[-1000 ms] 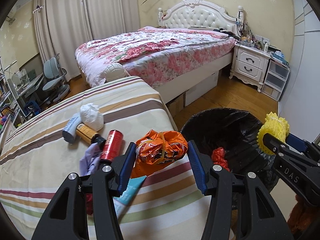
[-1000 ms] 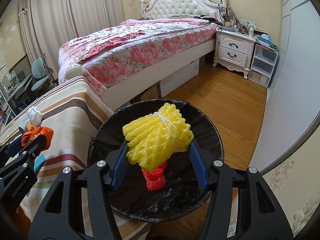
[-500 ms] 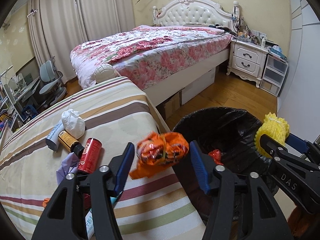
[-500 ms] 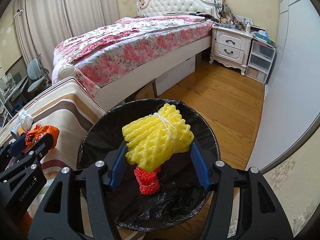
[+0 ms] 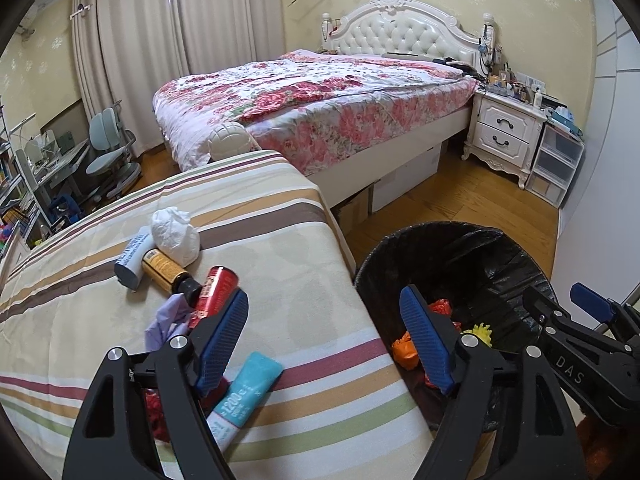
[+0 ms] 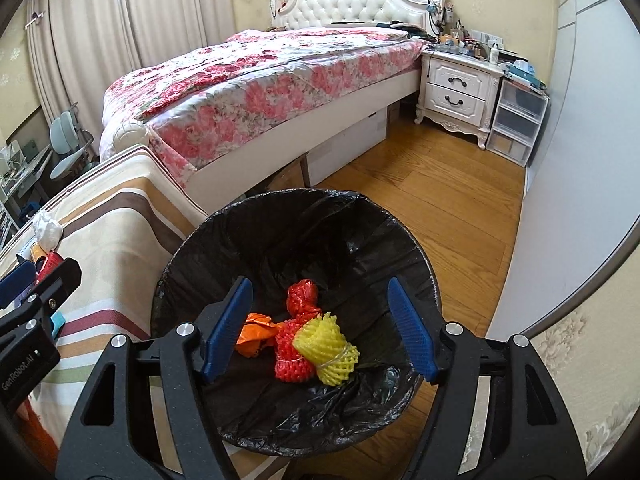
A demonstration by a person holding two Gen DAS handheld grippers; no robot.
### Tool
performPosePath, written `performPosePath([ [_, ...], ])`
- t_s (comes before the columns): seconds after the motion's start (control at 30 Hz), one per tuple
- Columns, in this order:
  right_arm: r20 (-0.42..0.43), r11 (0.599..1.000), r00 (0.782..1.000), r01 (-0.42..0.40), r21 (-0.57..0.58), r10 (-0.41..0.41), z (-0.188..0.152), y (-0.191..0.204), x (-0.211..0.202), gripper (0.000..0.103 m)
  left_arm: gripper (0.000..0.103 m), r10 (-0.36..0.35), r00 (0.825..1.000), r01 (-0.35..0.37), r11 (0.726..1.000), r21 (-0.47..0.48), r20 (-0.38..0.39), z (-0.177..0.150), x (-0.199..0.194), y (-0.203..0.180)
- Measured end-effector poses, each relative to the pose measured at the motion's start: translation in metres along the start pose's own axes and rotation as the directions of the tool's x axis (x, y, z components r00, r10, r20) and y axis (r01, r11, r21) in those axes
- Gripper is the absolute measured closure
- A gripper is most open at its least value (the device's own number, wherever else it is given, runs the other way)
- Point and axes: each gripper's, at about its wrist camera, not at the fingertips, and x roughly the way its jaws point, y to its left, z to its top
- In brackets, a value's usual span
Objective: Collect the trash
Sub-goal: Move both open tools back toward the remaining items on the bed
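Both grippers, left [image 5: 322, 338] and right [image 6: 318, 326], have just been opening and stand wide, empty. Yellow foam net [image 6: 326, 350] and orange wrapper [image 6: 256, 332] lie in the bin [image 6: 400, 236]. Risk: the near teal tube [image 5: 244, 394] is knocked off the striped bed [image 5: 280, 256] during the next reach.

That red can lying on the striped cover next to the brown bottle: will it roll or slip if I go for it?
The red can lies on its side, so a nudge across its length would probably roll it. The soft striped cover may damp that. Its smooth round wall looks slippery; gripping across the body seems safest. It looks rigid, probably light.
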Motion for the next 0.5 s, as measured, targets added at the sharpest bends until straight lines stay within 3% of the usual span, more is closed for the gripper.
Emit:
performPosePath([
  [0.5, -0.015, 0.991, 0.995, -0.104, -0.078, 0.103, -0.017, 0.056, -0.024, 0.034, 0.027, 0.079, 0.997, -0.08, 0.993, -0.084, -0.017, -0.024, -0.034, 0.073],
])
